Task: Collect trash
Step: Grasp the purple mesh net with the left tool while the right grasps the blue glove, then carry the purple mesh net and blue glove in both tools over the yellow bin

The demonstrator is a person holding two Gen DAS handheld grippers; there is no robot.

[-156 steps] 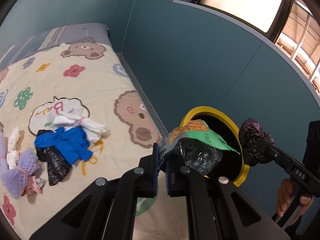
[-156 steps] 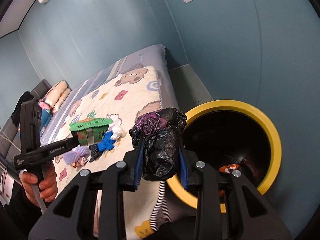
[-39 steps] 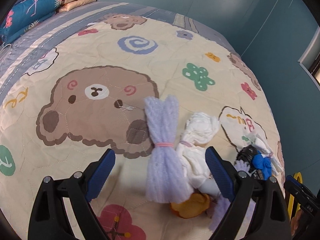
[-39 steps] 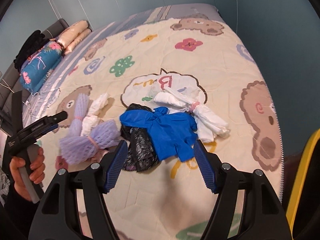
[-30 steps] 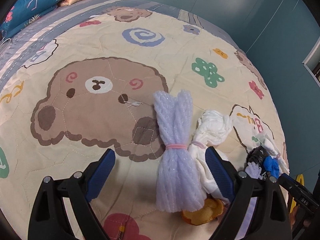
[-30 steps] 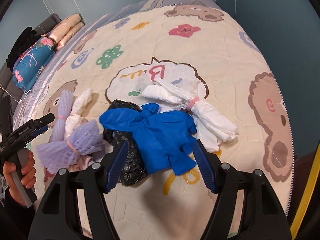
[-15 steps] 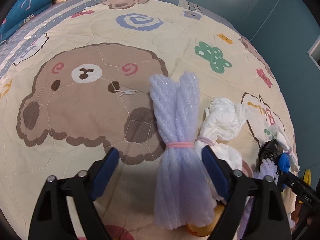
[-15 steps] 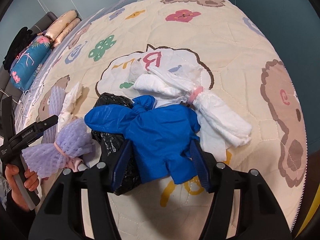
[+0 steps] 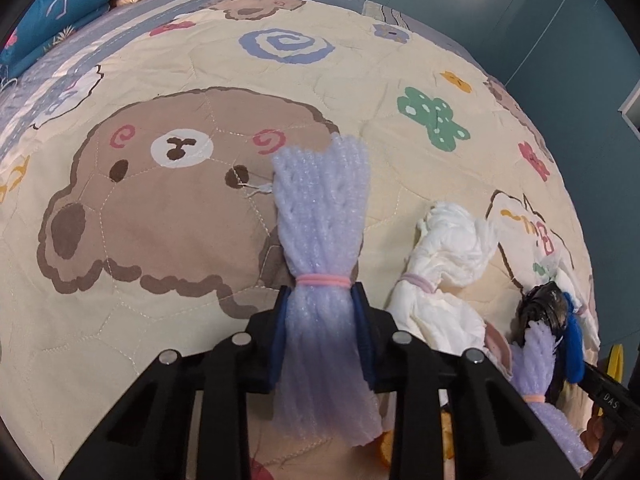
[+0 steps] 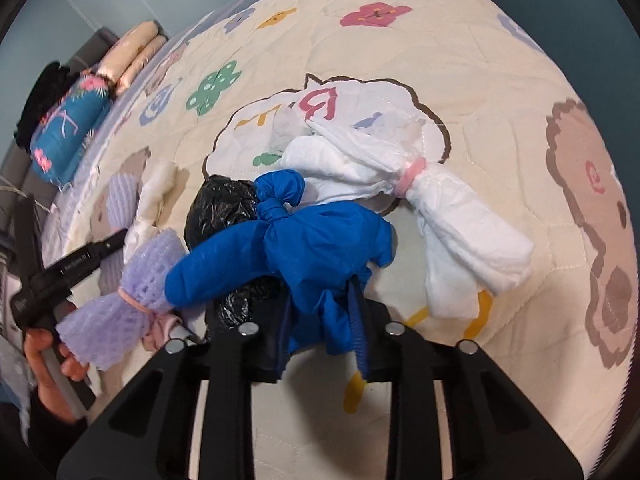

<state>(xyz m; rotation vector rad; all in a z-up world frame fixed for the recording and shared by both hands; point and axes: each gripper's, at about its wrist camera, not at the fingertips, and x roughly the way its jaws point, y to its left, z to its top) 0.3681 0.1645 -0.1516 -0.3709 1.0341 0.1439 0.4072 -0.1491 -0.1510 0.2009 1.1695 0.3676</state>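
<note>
my left claw has just been closing and now pinches the lilac foam net just below its pink band, the net still lying on the quilt over the bear print, toward the middle of the bed. my right claw has just been closing too, and its pads are clamped on the lower end of the blue glove, which lies on top of a black bag in the heap nearer the quilt's right edge. so i judge two pieces are gripped but neither is lifted yet. still loose on the quilt: the white wad with its purple band just beside my net, a second lilac net against the glove, the black bag, a white bundle tied with a pink band touching the glove's far side, and something orange half hidden under my left claw. a sliver of yellow rim shows at the right edge of the left view; i take it for the bin, well apart from both grips. by my reckoning the collecting is partway, with these two to carry over and at least five more to fetch.
</note>
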